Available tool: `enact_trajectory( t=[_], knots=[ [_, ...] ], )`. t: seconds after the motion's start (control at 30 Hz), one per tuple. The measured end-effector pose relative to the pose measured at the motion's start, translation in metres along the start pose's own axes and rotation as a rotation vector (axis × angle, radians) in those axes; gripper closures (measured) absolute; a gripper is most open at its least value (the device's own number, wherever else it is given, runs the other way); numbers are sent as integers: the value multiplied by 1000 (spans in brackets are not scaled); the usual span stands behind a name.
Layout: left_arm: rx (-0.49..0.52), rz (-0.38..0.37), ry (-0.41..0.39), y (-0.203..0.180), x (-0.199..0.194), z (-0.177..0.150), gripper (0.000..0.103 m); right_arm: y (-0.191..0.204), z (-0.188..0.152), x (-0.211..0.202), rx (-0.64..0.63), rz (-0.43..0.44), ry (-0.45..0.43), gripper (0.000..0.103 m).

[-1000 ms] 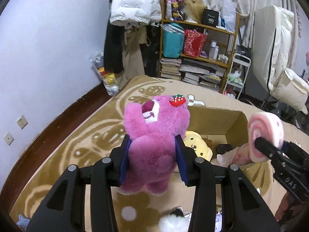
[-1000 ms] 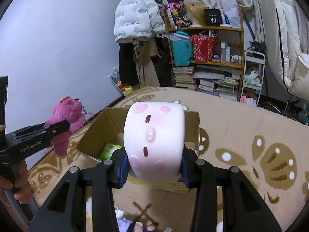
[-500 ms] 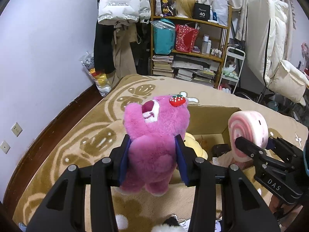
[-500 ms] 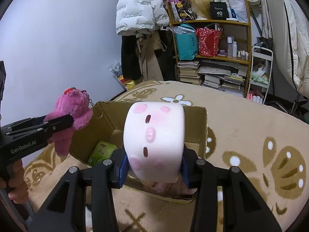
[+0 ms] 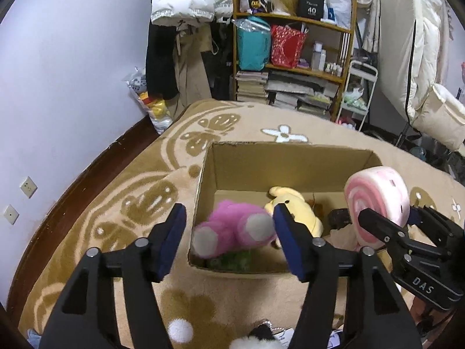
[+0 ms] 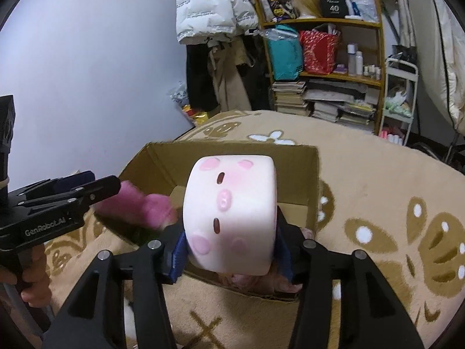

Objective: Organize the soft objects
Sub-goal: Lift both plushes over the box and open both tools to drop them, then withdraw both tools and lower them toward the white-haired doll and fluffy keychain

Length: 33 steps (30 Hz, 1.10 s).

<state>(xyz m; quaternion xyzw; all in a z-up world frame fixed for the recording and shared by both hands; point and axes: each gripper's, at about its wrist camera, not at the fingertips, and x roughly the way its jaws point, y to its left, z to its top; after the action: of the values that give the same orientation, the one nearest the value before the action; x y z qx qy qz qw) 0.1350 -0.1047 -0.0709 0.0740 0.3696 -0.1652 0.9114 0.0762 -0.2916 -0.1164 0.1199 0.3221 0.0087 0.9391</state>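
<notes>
A cardboard box (image 5: 290, 163) stands open on the carpet. The pink plush bear (image 5: 232, 229) lies blurred inside its near left corner, beside a yellow plush (image 5: 293, 206). My left gripper (image 5: 228, 240) is open and empty above the box's near edge. My right gripper (image 6: 231, 248) is shut on a white and pink roll pillow (image 6: 232, 212) with a pig face, held over the box (image 6: 311, 174). The pillow (image 5: 377, 200) also shows in the left wrist view at the right. The bear (image 6: 139, 205) shows behind the left gripper (image 6: 87, 192).
A beige patterned carpet (image 5: 130, 203) covers the floor. A wooden shelf (image 5: 293, 67) with bags and books stands at the back, with hanging coats (image 5: 186, 43) to its left. White bedding (image 5: 415, 58) is at the right. A fluffy white toy (image 5: 252, 340) lies near the bottom edge.
My left gripper opened and the pink bear dropped out of it into the box. Both grippers moved closer over the box; the right one still holds the pillow.
</notes>
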Motion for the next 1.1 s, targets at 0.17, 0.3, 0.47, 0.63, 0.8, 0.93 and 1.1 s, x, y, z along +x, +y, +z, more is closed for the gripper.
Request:
enact_trajectory(
  t=[0.17, 0.3, 0.47, 0.63, 0.8, 0.93, 1.1],
  knots=[
    [-7, 31, 40, 5, 5, -2, 24, 5, -2, -3, -17, 1, -6, 21],
    [-46, 44, 73, 15, 5, -1, 13, 4, -1, -9, -4, 25, 6, 13],
    [-88, 77, 72, 27, -8, -2, 3, 5, -4, -23, 4, -8, -3, 0],
    [-105, 83, 76, 35, -24, -4, 3, -2, -6, -38, 72, 1, 4, 0],
    [-107, 82, 100, 40, -38, -10, 1, 2, -14, -58, 97, -11, 1, 0],
    [-92, 100, 135, 45, -45, -15, 1, 2, -20, -71, 156, 1, 36, 0],
    [-94, 70, 186, 48, -57, -26, 1, 10, -29, -85, 144, -22, 59, 0]
  ],
)
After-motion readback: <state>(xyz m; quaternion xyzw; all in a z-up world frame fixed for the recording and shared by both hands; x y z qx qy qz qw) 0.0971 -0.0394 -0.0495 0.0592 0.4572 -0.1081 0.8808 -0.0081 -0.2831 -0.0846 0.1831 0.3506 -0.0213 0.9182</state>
